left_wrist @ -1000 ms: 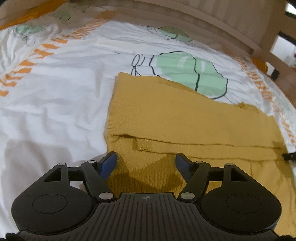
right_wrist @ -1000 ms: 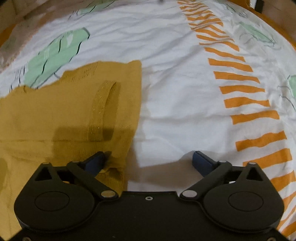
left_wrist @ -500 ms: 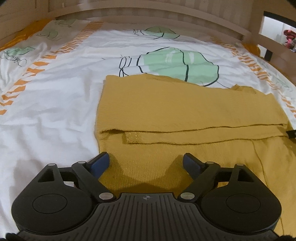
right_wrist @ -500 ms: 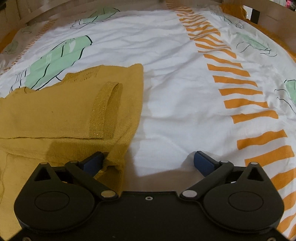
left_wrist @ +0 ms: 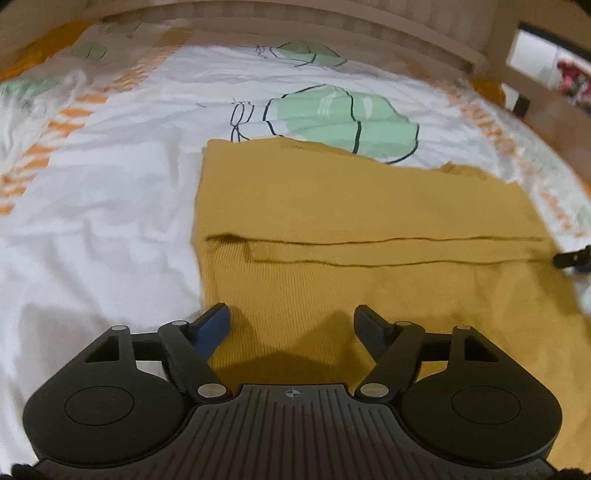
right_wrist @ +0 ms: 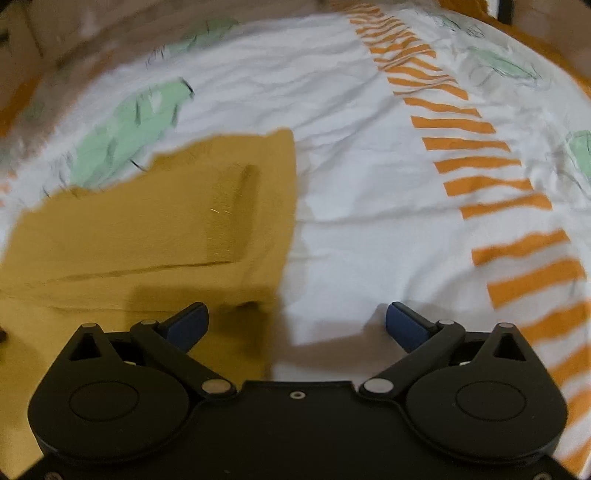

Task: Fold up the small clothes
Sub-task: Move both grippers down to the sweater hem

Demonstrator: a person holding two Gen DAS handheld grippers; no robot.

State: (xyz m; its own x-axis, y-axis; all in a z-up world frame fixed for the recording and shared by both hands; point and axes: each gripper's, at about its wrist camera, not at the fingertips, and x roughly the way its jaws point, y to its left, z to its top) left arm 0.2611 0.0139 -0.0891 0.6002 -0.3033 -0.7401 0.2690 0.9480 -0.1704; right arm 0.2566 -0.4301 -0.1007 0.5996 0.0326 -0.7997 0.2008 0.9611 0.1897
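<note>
A mustard-yellow knit garment (left_wrist: 351, 206) lies flat on the bed, with its far part folded over toward me and a sleeve cuff along the fold edge. My left gripper (left_wrist: 291, 319) is open and empty over the garment's near left corner. In the right wrist view the garment (right_wrist: 155, 225) fills the left half, its folded cuff (right_wrist: 232, 210) near its right edge. My right gripper (right_wrist: 297, 321) is open and empty, straddling the garment's near right edge, left finger over cloth, right finger over the sheet. Its tip shows in the left wrist view (left_wrist: 574, 258).
The bed sheet (right_wrist: 369, 184) is white with green drawings and orange striped bands (right_wrist: 480, 177). A wooden bed rail (left_wrist: 332, 26) runs along the far side. Bare sheet lies left of the garment (left_wrist: 92, 221).
Both grippers stayed open and shifted slightly. The views have tilted and blurred a little, with the right gripper's left finger now further over the garment's corner. The garment lies the same.
</note>
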